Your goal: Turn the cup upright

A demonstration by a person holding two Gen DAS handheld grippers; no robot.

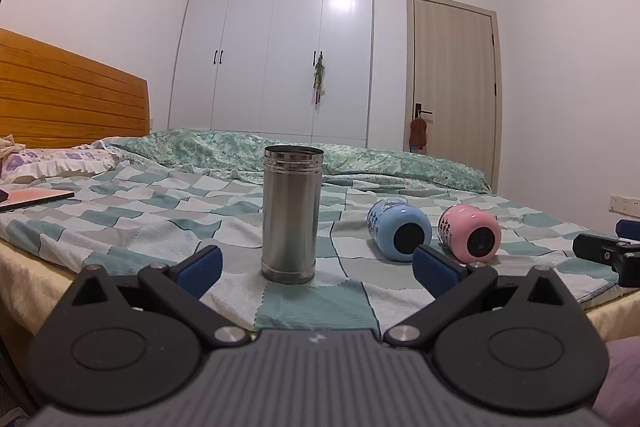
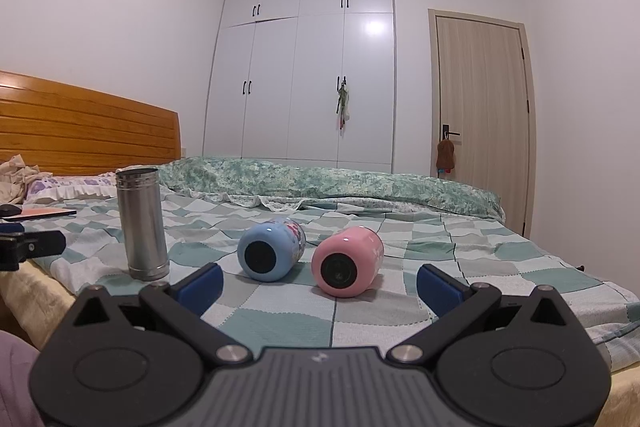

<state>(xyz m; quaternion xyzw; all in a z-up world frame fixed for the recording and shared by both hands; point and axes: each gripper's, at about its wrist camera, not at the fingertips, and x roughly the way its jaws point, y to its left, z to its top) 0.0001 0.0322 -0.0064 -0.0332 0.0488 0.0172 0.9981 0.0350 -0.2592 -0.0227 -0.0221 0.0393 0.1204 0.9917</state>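
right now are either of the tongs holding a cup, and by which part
Nothing is held. The left tongs and right tongs are both open; the steel cup stands, and the blue cup and pink cup lie untouched.

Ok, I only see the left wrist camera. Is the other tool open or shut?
Observer: Open. The right tool has its blue pads spread wide.
Operator: What's it pointing at?
Observer: The pink cup, lying on its side with its base toward the tool, almost centred ahead.
Operator: Can you see my tool from there?
Observer: Yes, the left tool pokes in at the left edge, left of the upright steel cup.
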